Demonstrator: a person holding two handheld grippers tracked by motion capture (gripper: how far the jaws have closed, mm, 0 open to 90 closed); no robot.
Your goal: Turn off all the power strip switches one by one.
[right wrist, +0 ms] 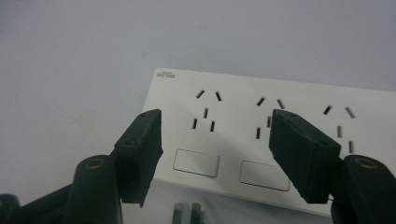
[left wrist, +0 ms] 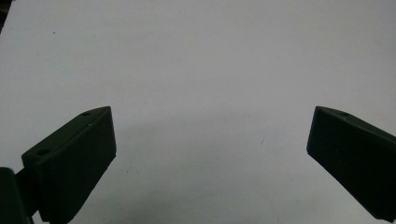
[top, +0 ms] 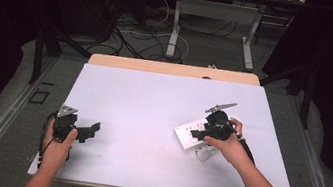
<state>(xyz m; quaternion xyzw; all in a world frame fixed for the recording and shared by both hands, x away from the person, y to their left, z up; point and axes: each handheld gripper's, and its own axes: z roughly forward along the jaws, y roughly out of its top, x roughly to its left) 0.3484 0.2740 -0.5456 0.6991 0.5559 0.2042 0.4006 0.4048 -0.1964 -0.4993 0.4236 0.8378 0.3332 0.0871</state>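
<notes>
Lying flat on the right half of the surface (top: 150, 116), a white power strip (top: 192, 133) is seen in the high view, set at a slant with one end toward the middle of the surface and the other under the person's right hand (top: 227, 144). In the right gripper view the power strip (right wrist: 299, 116) is shown face up, with rows of socket slots along its top and two pale rectangular switches below them. Two metal plug prongs (right wrist: 187, 213) are seen at the bottom edge of that view, just beside the near edge of the strip; what they belong to cannot be told. The right gripper (right wrist: 215, 116) is held just above the strip, its jaws spread apart with nothing between them, one jaw over the strip's left end and the other over the second group of slots. In the high view the right gripper (top: 209, 128) is covered partly by the hand. Well apart from the strip, at the left of the surface, the left gripper (top: 90, 129) is held low by the left hand (top: 57, 144); in the left gripper view its jaws are spread wide over the bare surface (left wrist: 201, 70), with nothing between them.
</notes>
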